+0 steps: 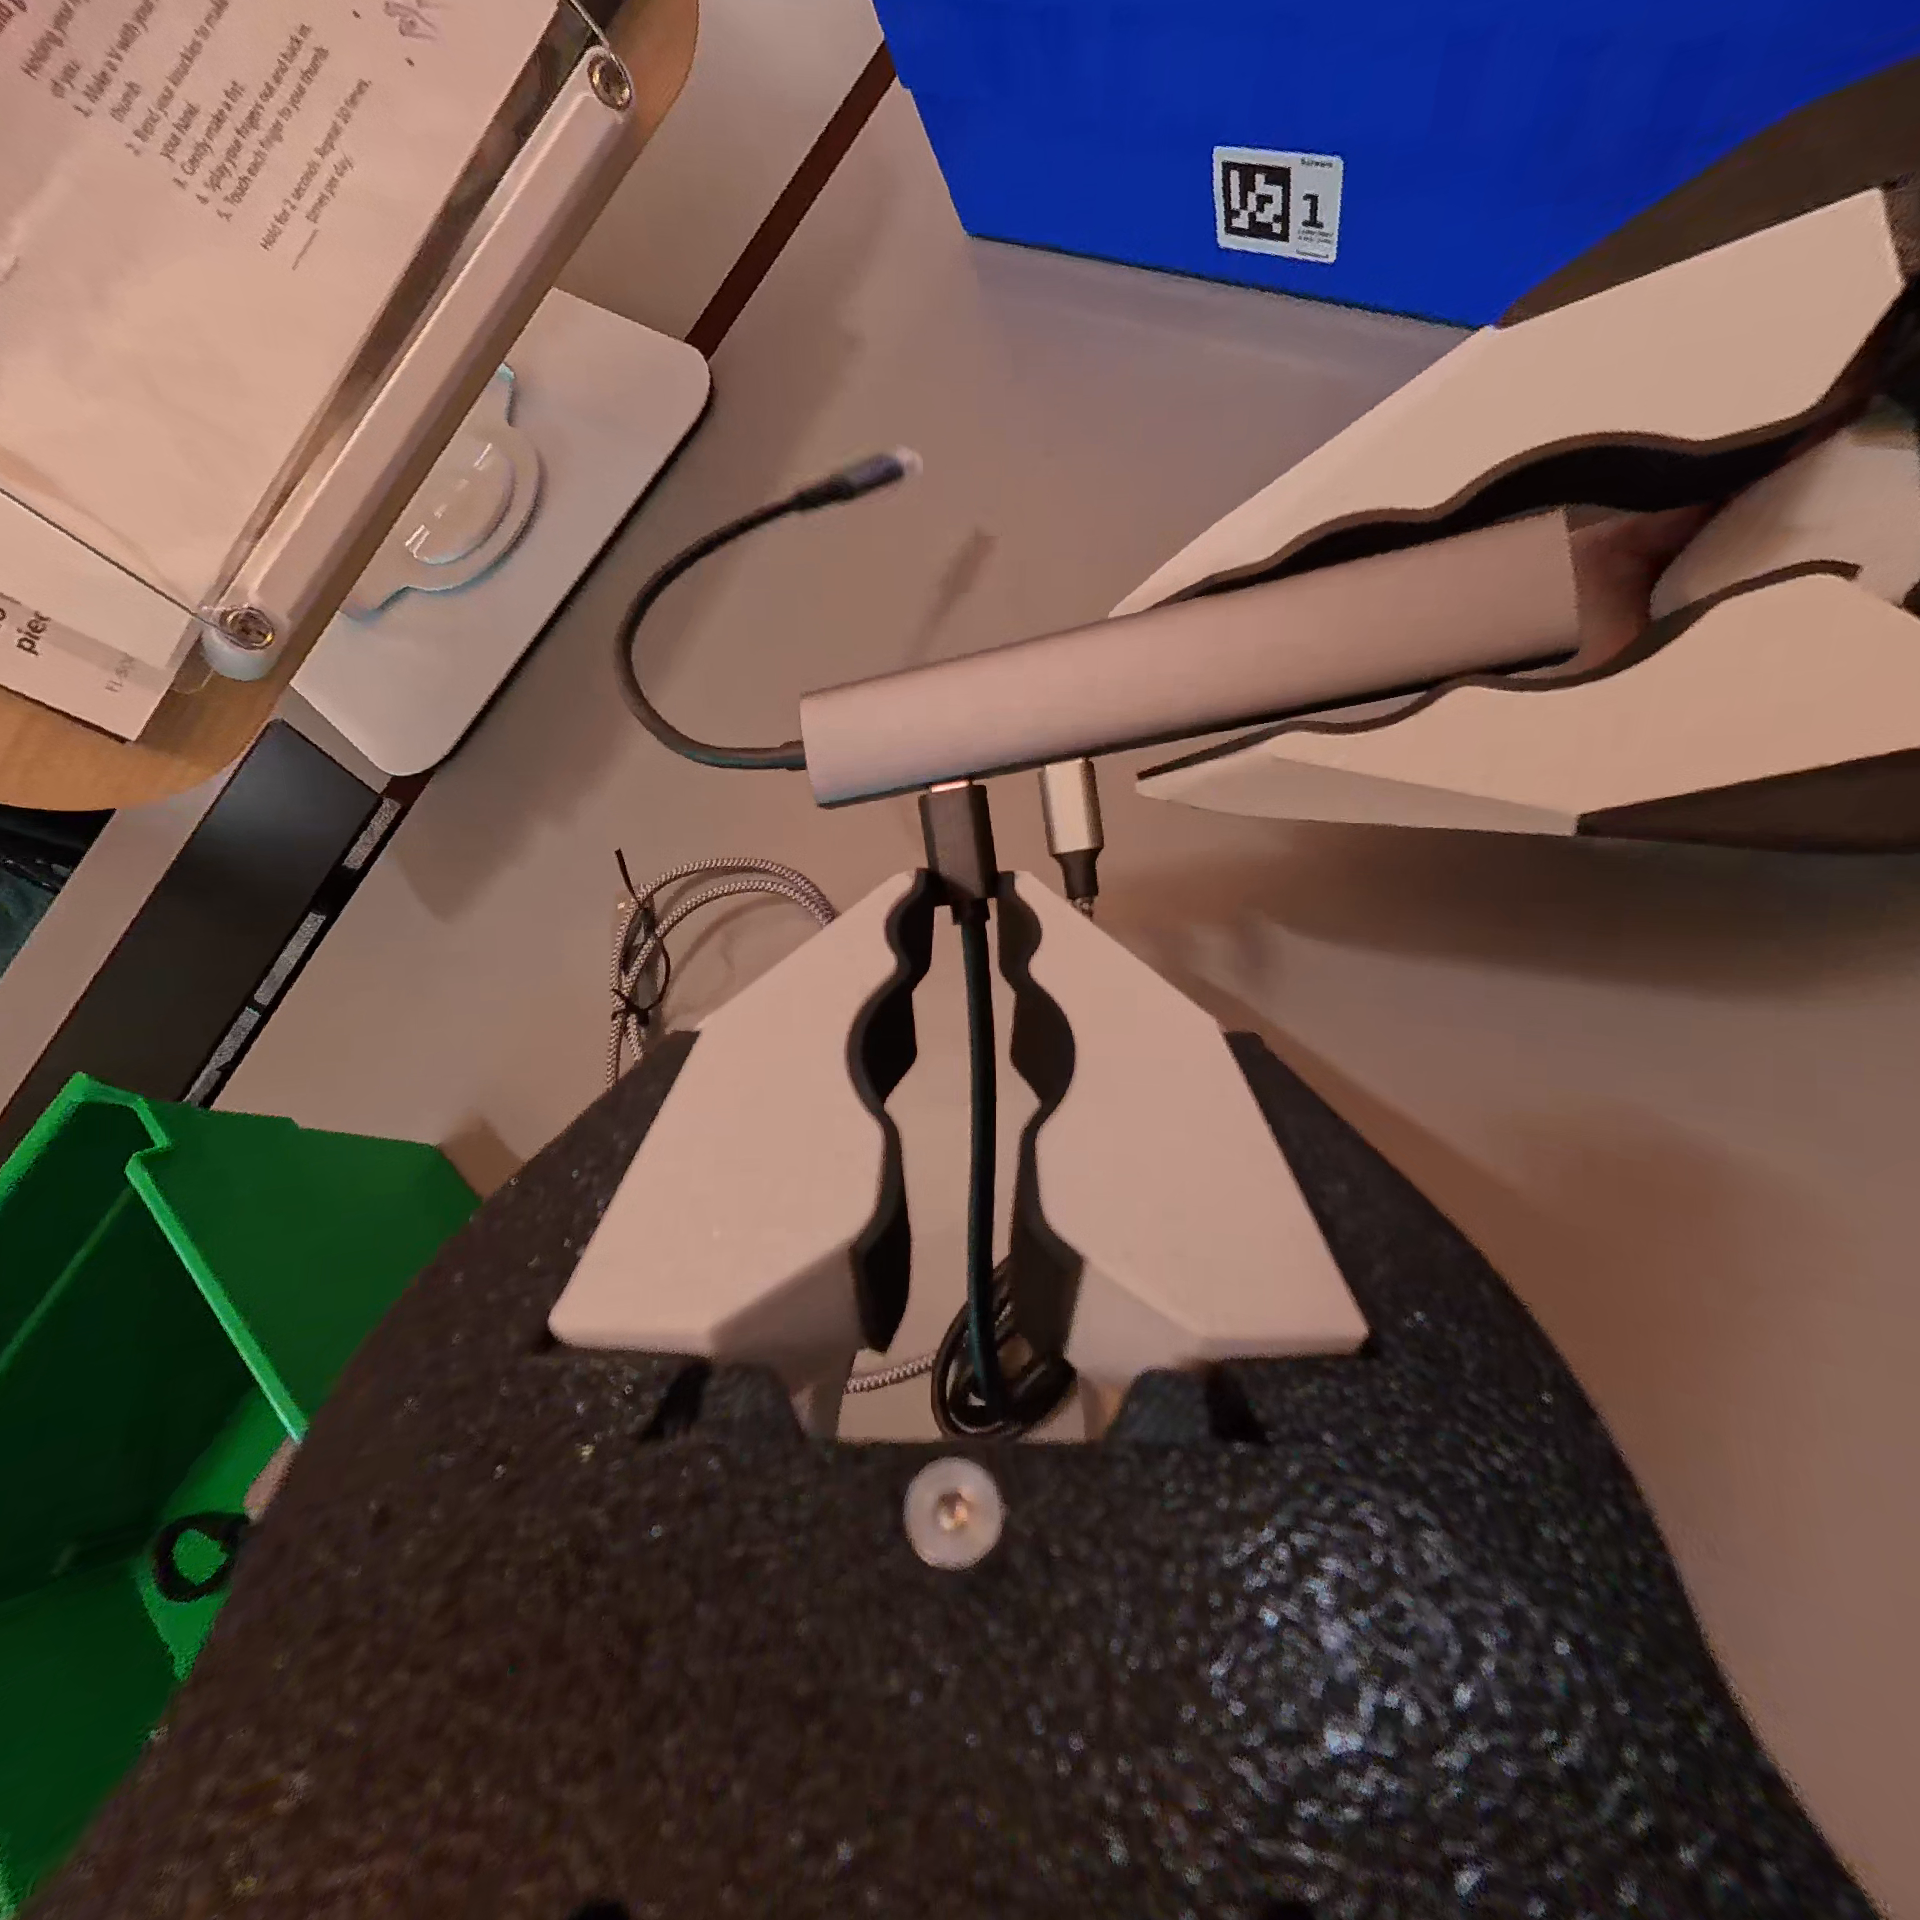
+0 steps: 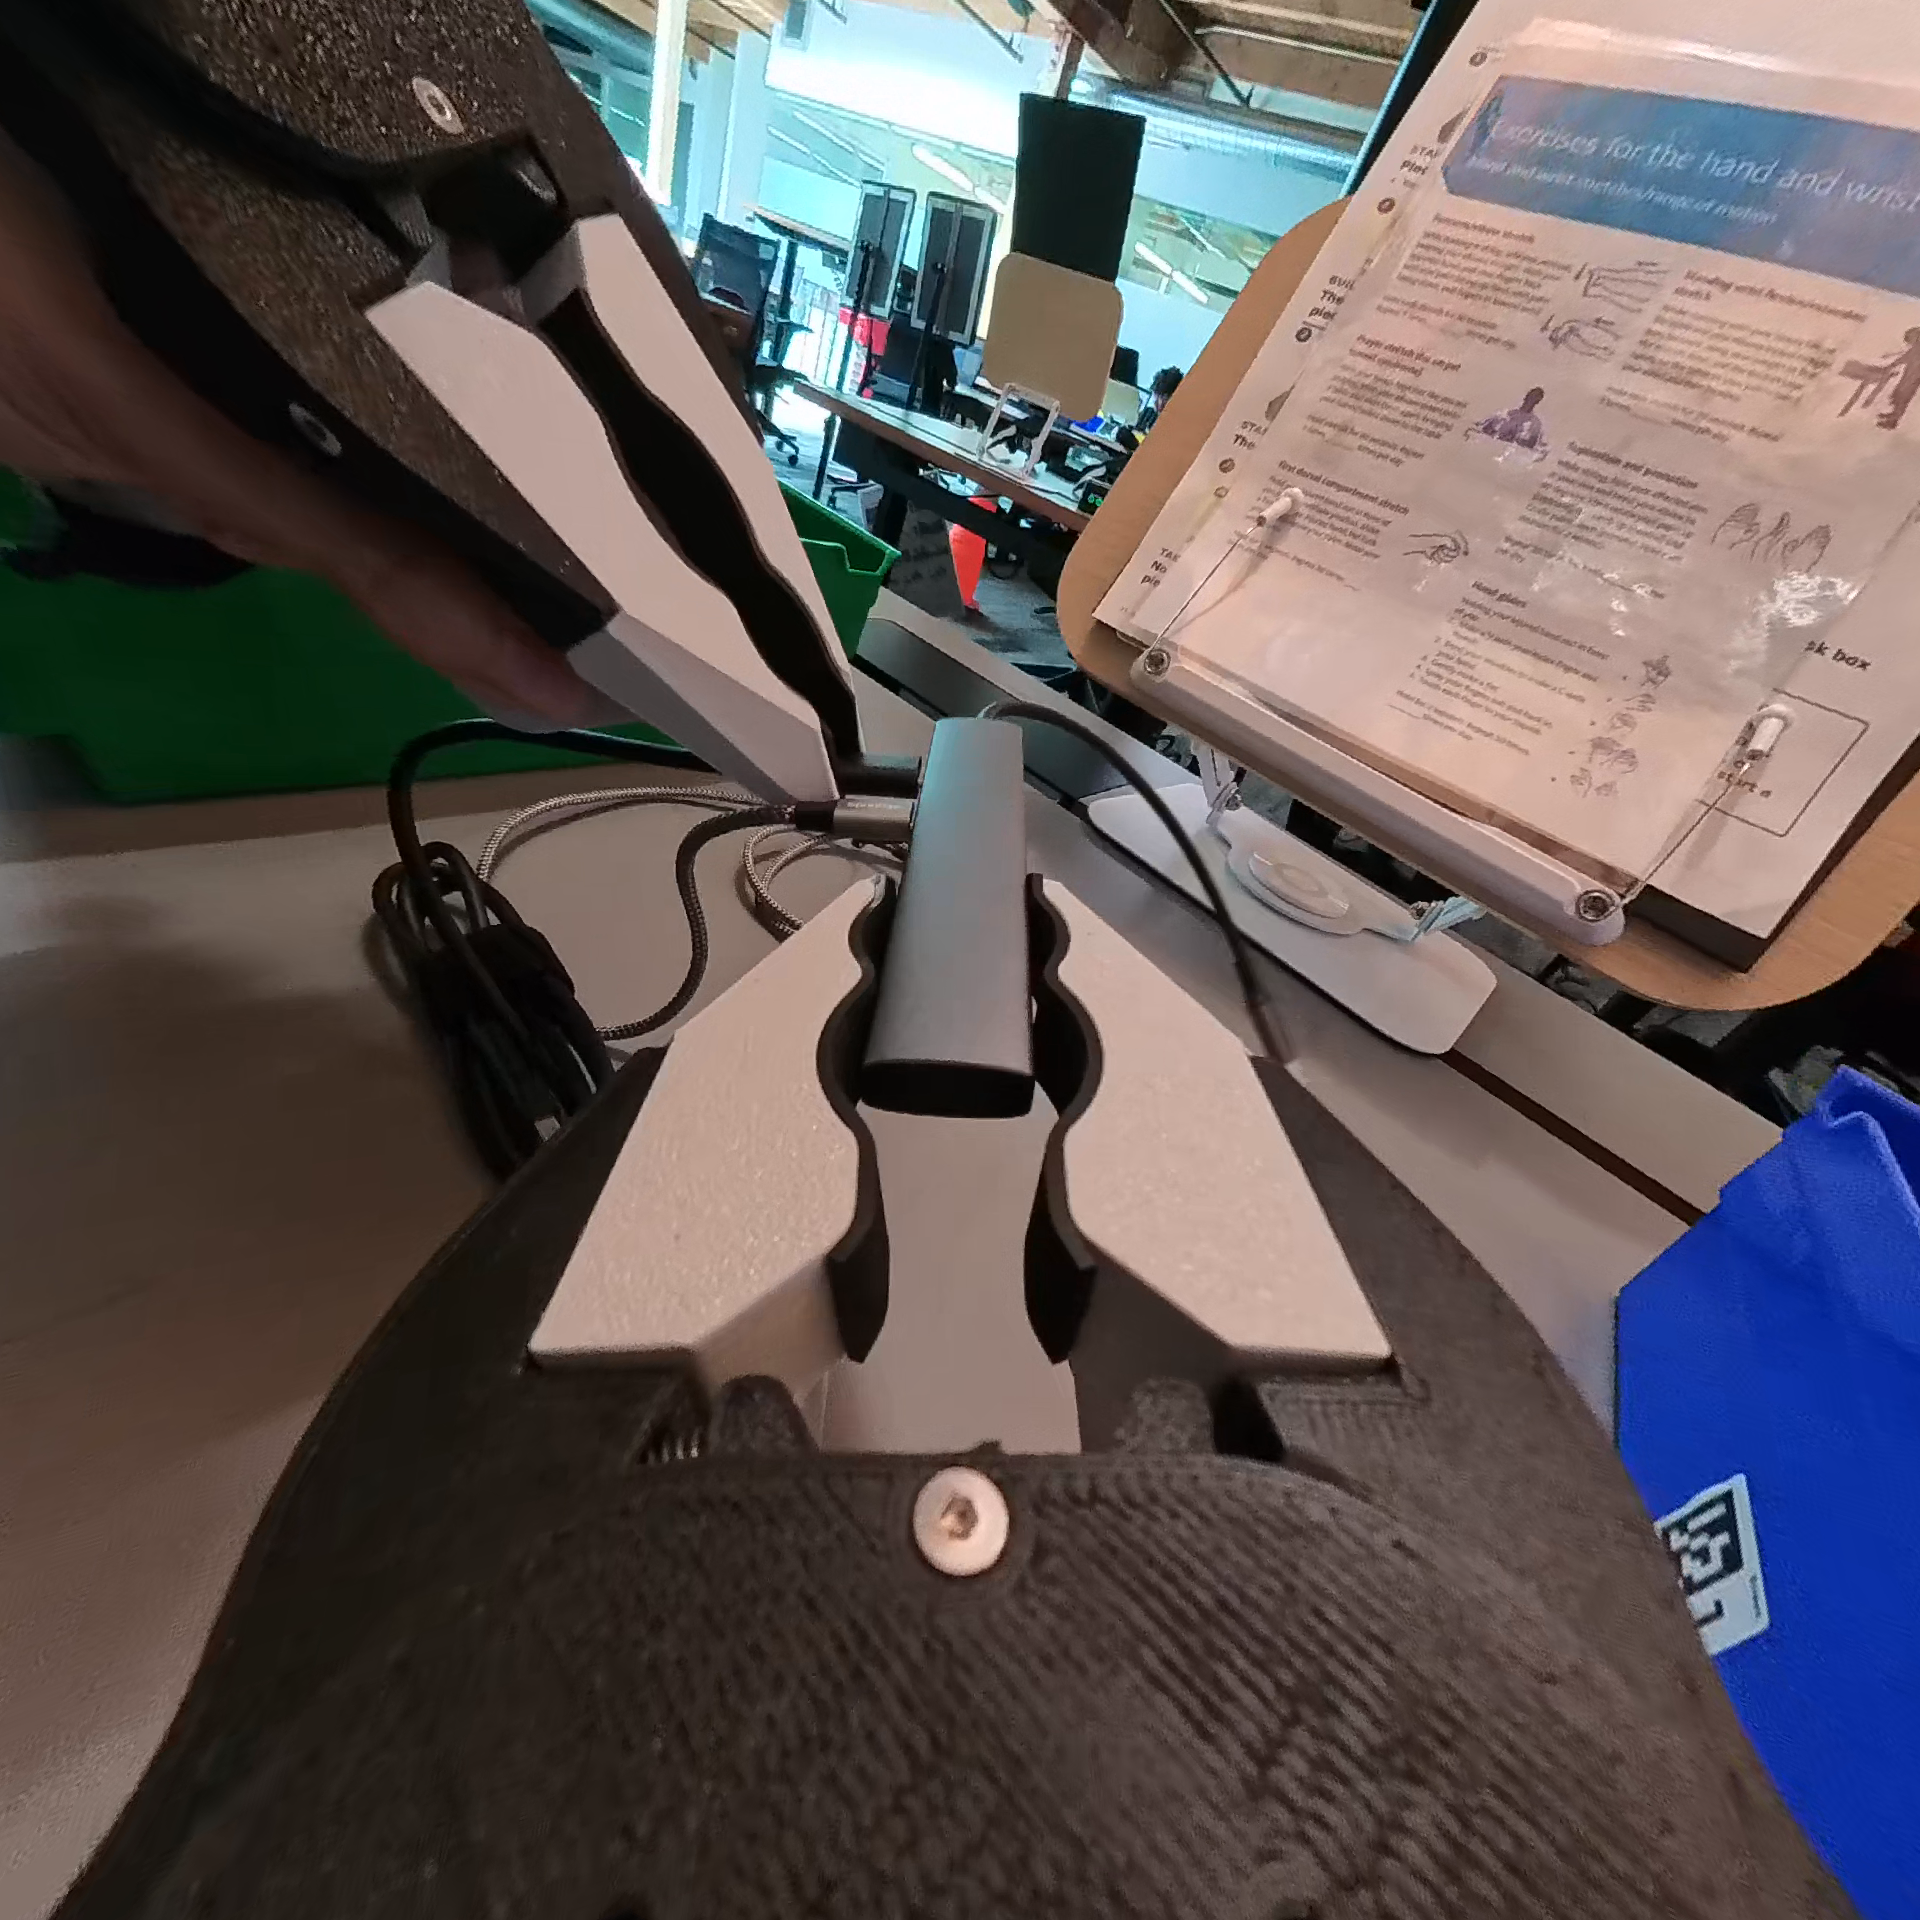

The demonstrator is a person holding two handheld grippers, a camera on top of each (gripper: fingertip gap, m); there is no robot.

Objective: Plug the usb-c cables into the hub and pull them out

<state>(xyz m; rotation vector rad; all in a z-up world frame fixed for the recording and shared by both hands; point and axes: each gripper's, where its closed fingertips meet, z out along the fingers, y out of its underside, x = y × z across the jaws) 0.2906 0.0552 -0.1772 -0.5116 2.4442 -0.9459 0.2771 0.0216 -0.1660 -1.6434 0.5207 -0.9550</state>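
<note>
The left claw (image 1: 958,894) pinches the black USB-C plug (image 1: 956,836), whose tip is seated in the slim, matte grey hub (image 1: 1143,707). The right claw (image 2: 954,904) clamps that rounded bar above the counter (image 1: 1351,1091). A silver braided-cable plug (image 1: 1070,805) sits at the black plug's 3 o'clock, also in the hub.

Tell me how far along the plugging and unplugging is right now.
Both cables look seated in the hub: the silver braided plug and the black plug. The right gripper holds the hub off the table; the left gripper is shut on the black plug. Whether it is going in or coming out, I cannot tell. The silver plug remains to be pulled.
</note>
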